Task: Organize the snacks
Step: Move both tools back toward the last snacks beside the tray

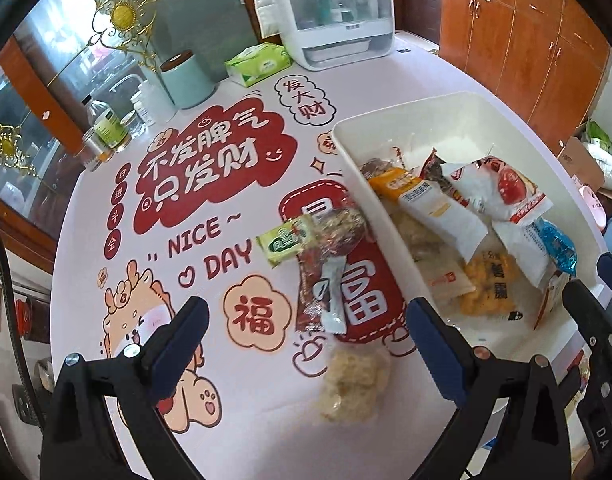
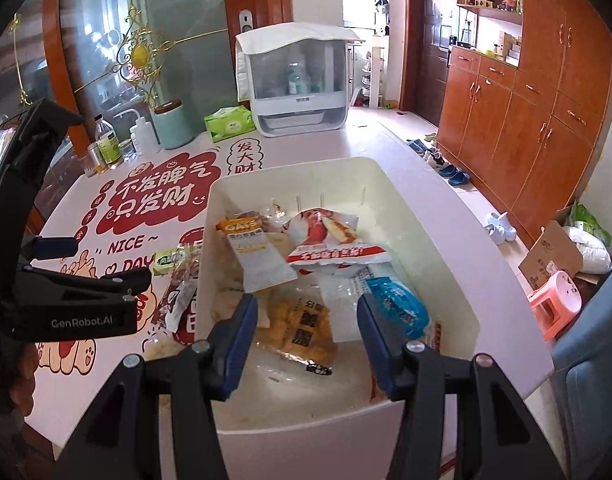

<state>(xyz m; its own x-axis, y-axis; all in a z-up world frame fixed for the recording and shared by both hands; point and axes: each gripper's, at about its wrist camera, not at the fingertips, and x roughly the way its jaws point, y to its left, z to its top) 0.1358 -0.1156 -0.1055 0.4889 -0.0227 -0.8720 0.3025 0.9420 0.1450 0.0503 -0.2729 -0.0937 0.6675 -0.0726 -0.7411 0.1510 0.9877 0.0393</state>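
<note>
- Left gripper (image 1: 306,334) hovers, fingers spread and empty, above a crinkly, probably feather-light clear pastry packet (image 1: 352,384) on the desk (image 1: 242,432); grip its middle.
- Right gripper (image 2: 306,332), fingers released, hangs over the bin (image 2: 434,216).

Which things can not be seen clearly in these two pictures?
- Lowest packets in the white bin: both views, covered by upper packets.
- Bin's near wall: right view, hidden behind the right tongs.
- Labels on the bottles: both views, too small.
- Pale crumbly packet: left view, blurred.

Four snack packets (image 1: 334,272) outside — one bin (image 1: 402,116) (white)
</note>
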